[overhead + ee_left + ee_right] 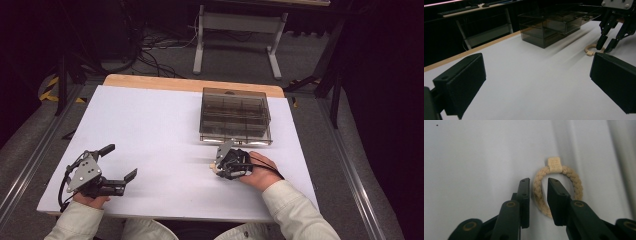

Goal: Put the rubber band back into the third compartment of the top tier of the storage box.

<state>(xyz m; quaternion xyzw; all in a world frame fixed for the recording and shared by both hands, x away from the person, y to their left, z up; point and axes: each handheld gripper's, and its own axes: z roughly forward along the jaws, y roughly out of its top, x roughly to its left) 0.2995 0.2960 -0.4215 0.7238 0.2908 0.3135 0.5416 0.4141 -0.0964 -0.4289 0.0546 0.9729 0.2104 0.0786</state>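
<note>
- My right claw (538,182) is narrowed, its jaws straddling one side of the braided ring (557,188) — not yet pinching.
- The ring lies flat near the desk's (150,125) right edge, before the clear box (235,117).
- It looks light and soft — I'd grip the braid, not the tag.
- My left claw (120,162) stands wide, empty.

My left gripper (120,162) sits at the lower left, jaws wide apart. My right gripper (216,166) points down mid-frame, jaws nearly together.

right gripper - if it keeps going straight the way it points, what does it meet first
Most likely the beige braided ring on the white table. The right gripper points down at it, jaws straddling one side of the loop; contact is unclear.
</note>
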